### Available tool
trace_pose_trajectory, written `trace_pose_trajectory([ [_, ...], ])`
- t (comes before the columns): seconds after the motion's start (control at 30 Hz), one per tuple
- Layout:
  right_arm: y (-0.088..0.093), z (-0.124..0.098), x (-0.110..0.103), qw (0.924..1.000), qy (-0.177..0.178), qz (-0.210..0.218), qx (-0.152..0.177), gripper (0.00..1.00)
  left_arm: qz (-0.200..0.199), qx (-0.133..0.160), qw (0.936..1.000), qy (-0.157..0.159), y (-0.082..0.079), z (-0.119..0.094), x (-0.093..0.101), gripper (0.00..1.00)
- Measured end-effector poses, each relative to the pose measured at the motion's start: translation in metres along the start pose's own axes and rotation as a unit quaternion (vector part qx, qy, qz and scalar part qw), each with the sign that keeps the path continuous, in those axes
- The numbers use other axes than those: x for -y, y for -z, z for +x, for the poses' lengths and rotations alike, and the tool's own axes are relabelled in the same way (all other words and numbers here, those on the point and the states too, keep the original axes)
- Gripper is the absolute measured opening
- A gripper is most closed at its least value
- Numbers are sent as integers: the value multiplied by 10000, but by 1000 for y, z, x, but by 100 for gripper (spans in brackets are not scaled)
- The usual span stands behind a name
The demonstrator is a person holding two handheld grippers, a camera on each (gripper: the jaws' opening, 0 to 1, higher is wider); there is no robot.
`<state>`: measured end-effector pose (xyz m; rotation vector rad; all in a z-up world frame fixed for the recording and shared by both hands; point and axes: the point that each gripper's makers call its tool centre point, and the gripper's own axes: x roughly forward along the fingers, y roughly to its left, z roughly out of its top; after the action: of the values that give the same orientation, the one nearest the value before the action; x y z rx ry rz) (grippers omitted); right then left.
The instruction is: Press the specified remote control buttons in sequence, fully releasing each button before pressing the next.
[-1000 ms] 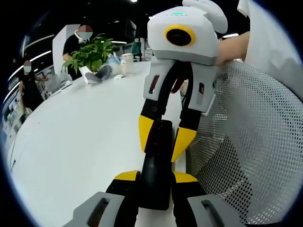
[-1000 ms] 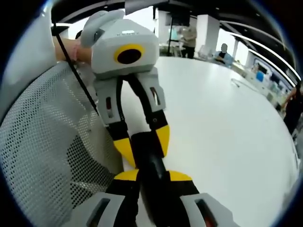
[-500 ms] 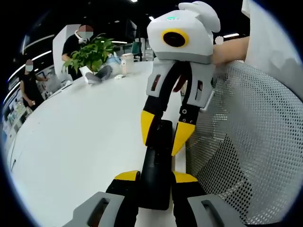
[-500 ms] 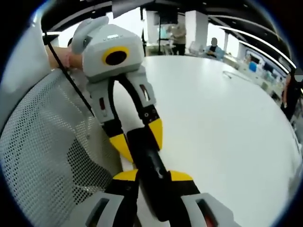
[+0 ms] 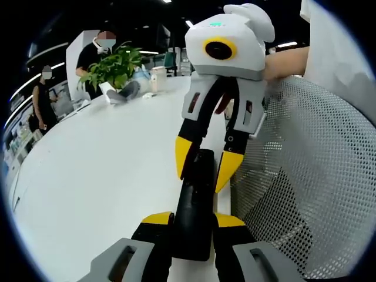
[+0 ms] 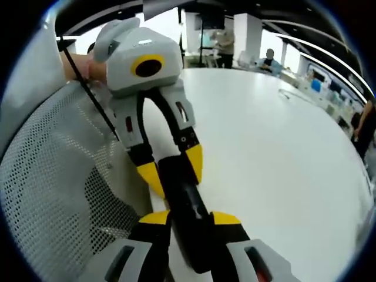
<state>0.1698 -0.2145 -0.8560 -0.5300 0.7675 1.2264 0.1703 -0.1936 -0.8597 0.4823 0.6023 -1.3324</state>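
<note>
A black remote control is held over the white table between the two grippers, one at each end. My left gripper is shut on its near end in the left gripper view. The right gripper reaches down from the top of that view, its yellow tips clamped on the far end. In the right gripper view the same remote sits in my right gripper, which is shut on it, and the left gripper grips the other end. No buttons are visible.
A grey mesh chair back stands close beside the grippers, also seen as the mesh chair back. A potted plant, a cup and small items sit at the table's far end. People stand in the background.
Both grippers stay clamped on the remote. The two views shifted slightly with the hands. A person at the far left of the left gripper view moved a little.
</note>
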Motion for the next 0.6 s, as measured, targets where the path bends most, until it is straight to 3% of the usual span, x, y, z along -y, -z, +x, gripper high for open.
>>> trace_pose_trajectory([
  [0.6, 11, 4, 4, 9995, 31, -192, -257, 26, -4, -1, 10000, -3, 0, 0, 0, 25],
])
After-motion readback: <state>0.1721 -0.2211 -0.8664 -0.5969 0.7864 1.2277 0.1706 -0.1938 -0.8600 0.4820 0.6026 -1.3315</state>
